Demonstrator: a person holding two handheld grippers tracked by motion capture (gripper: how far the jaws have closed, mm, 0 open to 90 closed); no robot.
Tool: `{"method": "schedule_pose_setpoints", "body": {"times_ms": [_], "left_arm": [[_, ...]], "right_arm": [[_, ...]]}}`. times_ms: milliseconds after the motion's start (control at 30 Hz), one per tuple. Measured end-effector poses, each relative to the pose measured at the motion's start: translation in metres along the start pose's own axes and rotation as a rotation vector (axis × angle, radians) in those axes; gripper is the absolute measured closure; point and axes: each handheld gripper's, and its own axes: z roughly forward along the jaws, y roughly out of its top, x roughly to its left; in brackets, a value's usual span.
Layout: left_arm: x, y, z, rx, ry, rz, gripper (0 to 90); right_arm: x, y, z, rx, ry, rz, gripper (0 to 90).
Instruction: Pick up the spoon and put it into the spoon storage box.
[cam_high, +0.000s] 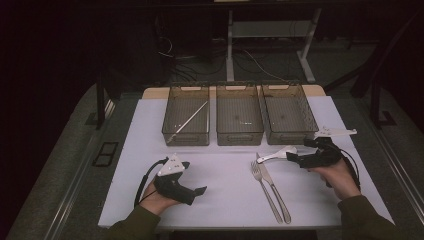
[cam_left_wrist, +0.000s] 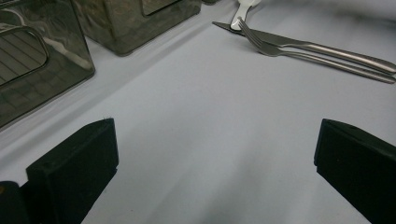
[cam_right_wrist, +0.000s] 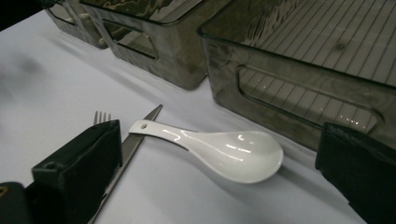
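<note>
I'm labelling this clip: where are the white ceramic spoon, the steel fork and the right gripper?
white ceramic spoon (cam_right_wrist: 243, 156): right gripper view, on its bowl.
steel fork (cam_high: 266, 190): high view, on its handle.
right gripper (cam_high: 300, 156): high view, between its open jaws.

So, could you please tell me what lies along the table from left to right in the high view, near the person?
Left claw → fork → knife → white spoon → right claw.

Glossy white spoon (cam_right_wrist: 219, 151) — probably ceramic — polished metal fork (cam_left_wrist: 299, 51), smoky translucent plastic bins (cam_high: 239, 116).
</note>
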Motion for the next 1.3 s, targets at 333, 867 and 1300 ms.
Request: {"method": "schedule_pose_setpoints", "body": {"times_ms": [333, 867, 1300], "left_arm": [[-0.001, -0.001, 0.003, 0.014, -0.009, 0.008, 0.0], [-0.001, -0.002, 0.004, 0.015, -0.013, 0.003, 0.0], [0.000, -0.003, 0.005, 0.022, -0.016, -0.004, 0.0]], "right_arm": [[-0.011, 0.007, 0.010, 0.021, -0.027, 0.025, 6.5], [-0.021, 0.005, 0.021, 0.089, -0.019, 0.033, 36.7], [-0.026, -0.003, 0.030, 0.147, -0.021, 0.029, 47.1]]}}
